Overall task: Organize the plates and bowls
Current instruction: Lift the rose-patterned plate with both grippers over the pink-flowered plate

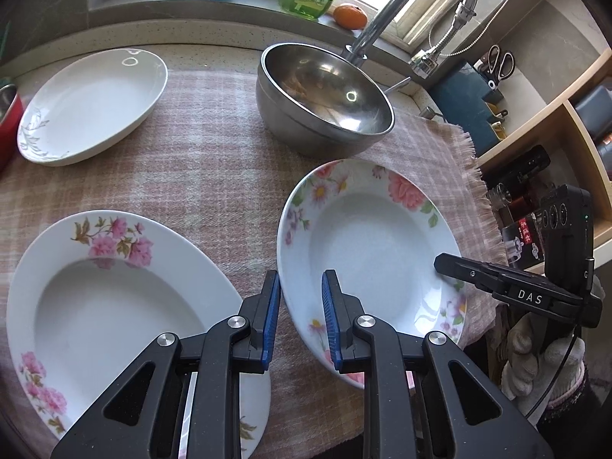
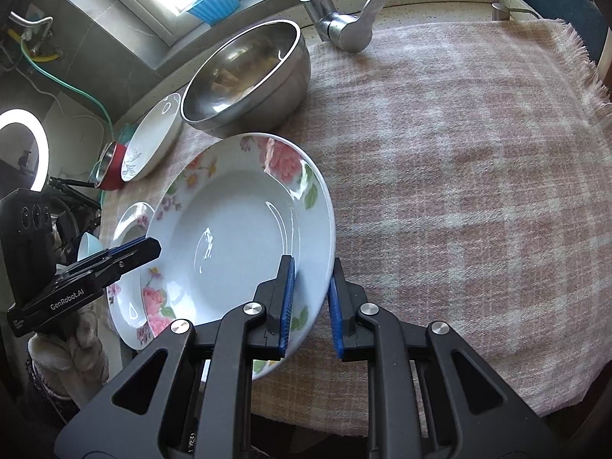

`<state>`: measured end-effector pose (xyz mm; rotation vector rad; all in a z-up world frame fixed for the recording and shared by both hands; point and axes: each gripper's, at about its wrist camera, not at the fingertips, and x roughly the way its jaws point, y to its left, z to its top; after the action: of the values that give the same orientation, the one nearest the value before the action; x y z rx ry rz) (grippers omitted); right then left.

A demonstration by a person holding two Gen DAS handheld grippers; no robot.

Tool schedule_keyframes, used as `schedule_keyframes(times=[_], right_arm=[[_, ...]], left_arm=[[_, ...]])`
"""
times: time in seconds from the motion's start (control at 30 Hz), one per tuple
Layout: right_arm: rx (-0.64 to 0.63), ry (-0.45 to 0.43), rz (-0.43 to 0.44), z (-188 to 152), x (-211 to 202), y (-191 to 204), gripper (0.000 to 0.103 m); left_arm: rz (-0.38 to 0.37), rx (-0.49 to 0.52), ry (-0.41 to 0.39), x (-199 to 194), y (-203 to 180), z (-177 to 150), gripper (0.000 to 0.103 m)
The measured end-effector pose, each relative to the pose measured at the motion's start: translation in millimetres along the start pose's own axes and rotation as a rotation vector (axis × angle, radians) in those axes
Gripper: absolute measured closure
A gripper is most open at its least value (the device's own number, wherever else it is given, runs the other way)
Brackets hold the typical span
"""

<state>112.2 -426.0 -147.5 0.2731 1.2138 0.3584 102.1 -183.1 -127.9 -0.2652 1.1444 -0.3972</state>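
- A steel bowl (image 1: 325, 103) sits at the back of the cloth (image 1: 199, 176), before the faucet (image 1: 417, 11).
- One plate (image 1: 91, 105) lies far left (near the cloth's edge).
- Two plates, left (image 1: 114, 306) and right (image 1: 367, 244), lie nearer, side by side.

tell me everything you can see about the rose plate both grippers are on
The rose plate is a deep, glossy white dish, seemingly ceramic, with a wide rim printed with pink roses, small purple flowers and green leaves, and an empty well. It is tilted, its right side raised off the checked cloth. The right gripper is shut on its right rim, the left gripper on its left rim. It sits in front of the steel bowl.
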Motion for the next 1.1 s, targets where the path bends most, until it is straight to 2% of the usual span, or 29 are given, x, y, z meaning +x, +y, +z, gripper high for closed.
schedule_keyframes(times=[0.4,1.1], right_arm=[[-0.098,0.007,0.034,-4.1,3.7,60.4,0.086],[-0.252,0.111,0.072,-19.4,60.1,150.3,0.085]], left_arm=[[0.028,-0.055,-0.057,-39.7,34.0,-14.1,0.083],[0.111,-0.177,-0.068,-78.8,111.3,-55.2,0.083]])
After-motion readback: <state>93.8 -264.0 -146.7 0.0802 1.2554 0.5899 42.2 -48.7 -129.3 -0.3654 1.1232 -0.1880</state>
